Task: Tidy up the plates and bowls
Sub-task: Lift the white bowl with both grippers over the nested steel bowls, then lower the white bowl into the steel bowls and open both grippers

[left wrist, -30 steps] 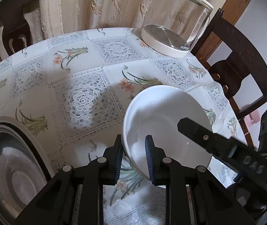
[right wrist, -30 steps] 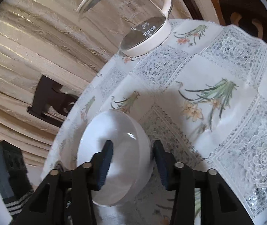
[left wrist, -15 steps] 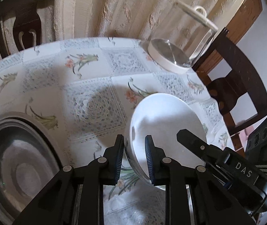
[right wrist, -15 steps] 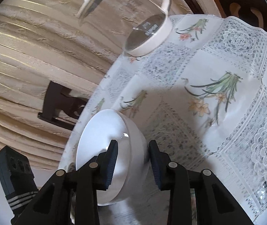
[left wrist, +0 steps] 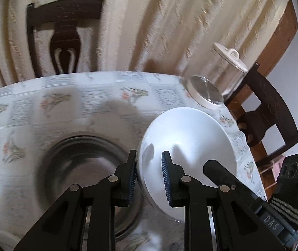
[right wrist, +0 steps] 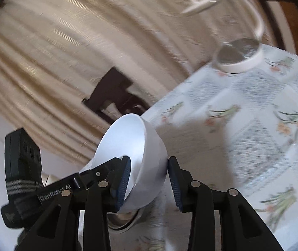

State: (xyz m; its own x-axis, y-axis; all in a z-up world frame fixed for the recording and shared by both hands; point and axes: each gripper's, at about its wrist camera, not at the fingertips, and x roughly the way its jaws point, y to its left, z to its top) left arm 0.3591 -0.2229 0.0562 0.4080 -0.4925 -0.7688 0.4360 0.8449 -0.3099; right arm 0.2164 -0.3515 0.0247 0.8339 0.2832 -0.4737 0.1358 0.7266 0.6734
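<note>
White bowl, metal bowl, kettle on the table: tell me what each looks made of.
White bowl: probably glazed ceramic, though it could be melamine; smooth, opaque, with soft shadows inside.
Metal bowl: likely stainless steel; grey with a dark mirror-like sheen, though blurred.
Kettle: clear glass body, curtain showing through; white base and lid look plastic.

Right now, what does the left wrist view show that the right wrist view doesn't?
Only the left wrist view shows the inside of the steel bowl on the table and the left hand-held gripper clamping the white bowl rim.

Only the right wrist view shows the right hand-held gripper closed on that bowl's opposite wall.

Both show the tilted white bowl, glass kettle, floral tablecloth and curtain.
</note>
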